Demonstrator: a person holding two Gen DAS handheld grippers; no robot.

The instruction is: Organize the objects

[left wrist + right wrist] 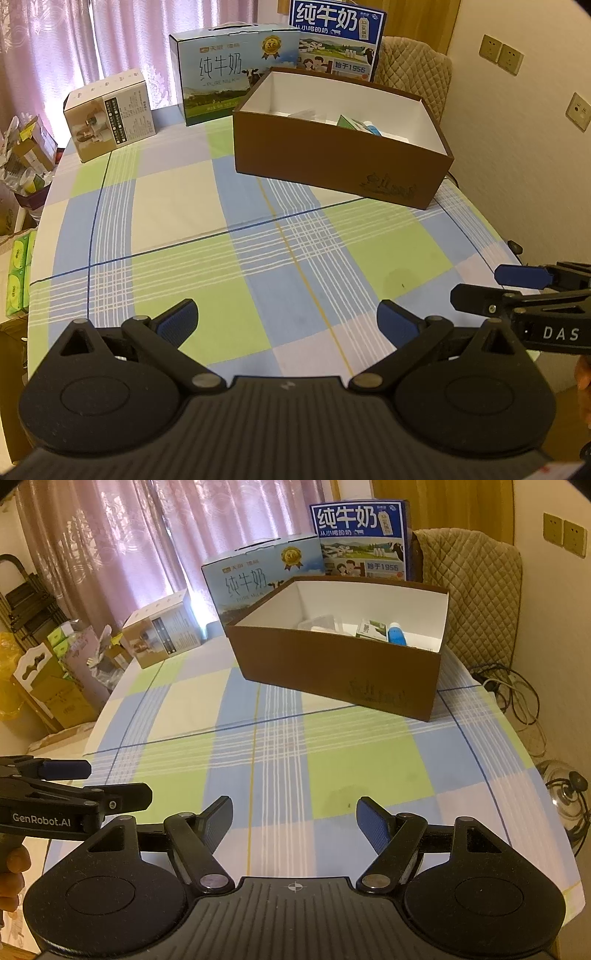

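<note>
open brown cardboard box (334, 664) sits far across the checked tablecloth (280, 746), small items inside; the blue plastic bottle (397, 634) shows only in the right view. looks light, stiff, slippery, best pinched round its body. left gripper (288, 319) and right gripper (294, 821) both gape, empty.

tablecloth (184, 206): checked cloth, matt | brown box (332, 162): matt cardboard
</note>
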